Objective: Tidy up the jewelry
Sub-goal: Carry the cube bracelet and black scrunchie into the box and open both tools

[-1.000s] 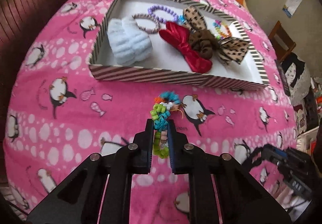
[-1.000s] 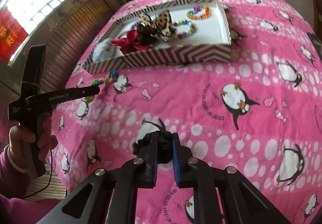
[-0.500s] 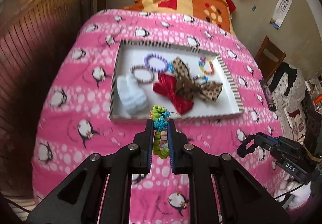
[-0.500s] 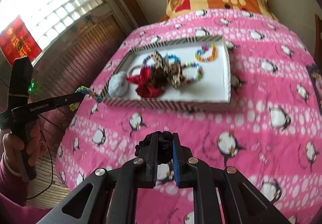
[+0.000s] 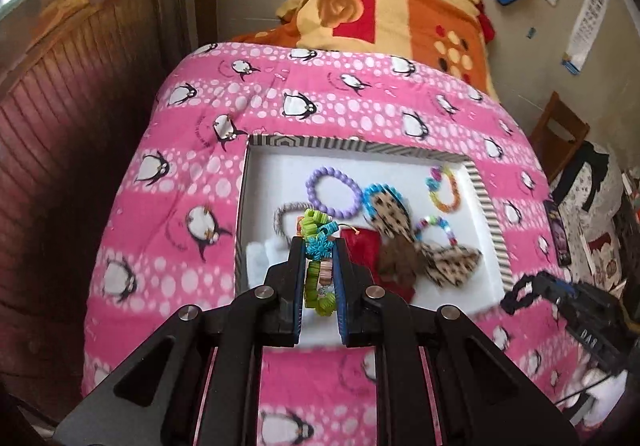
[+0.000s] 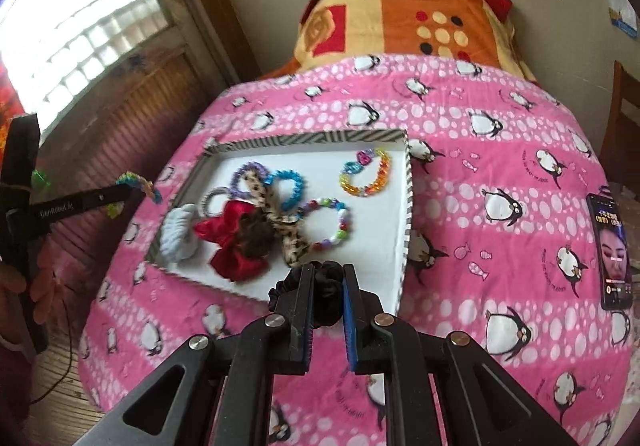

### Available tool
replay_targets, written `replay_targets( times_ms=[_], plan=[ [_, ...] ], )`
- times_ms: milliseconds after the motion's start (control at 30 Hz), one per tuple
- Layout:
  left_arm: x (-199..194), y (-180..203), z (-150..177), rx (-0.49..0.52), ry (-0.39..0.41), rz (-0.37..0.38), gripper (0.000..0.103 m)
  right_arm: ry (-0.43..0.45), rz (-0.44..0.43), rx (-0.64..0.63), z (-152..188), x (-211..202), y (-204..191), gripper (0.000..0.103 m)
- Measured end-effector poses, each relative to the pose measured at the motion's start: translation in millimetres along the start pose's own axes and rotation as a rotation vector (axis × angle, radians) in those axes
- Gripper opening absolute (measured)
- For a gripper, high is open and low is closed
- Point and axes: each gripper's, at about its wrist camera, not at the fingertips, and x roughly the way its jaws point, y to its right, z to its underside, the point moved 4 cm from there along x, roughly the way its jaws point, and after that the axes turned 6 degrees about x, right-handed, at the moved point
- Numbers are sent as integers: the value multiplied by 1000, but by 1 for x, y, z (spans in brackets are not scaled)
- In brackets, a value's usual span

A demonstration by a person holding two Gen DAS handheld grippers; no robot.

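While left tongs (image 5: 318, 258) pinch coil bracelet (image 5: 318, 242), tray (image 5: 486, 205) apparently below.

Tray (image 6: 404, 205) left half: we see the red bow (image 6: 230, 242) and leopard bow (image 6: 280, 230) crowding it.
Near right corner: bare white floor, open.

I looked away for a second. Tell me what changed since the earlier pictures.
Both grippers rose from the blanket toward the tray. The left gripper lifted the green-blue bracelet; the right gripper lifted the black scrunchie. Both grips stayed shut, and the tray's contents stayed put.
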Motion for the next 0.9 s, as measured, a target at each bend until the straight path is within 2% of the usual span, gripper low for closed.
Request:
replay_targets(
  times_ms=[333,433,500,633,667,733,800,900],
  plan=[
    [82,-23,-38,-48,-63,-49,12,-114,21,5,-8,62,9,11],
    [105,-28,-41,-50,-90,-63,12,-138,57,2,-8,75,13,11],
    [121,-33,-40,-61,-114,-76,12,-154,116,-1,-9,83,17,12],
    [140,-40,-35,-70,-149,-109,12,-170,131,0,-8,91,19,12],
    [143,-42,-35,-72,-155,-117,12,-174,139,-2,-7,92,19,14],
    [146,-45,-33,-81,-162,-126,12,-168,146,-1,-7,93,20,27],
    [145,-48,-32,-97,-169,-138,12,-153,105,11,-7,89,18,41],
    [138,-47,-30,-115,-156,-139,15,-126,125,-26,-8,81,10,41]
  ],
)
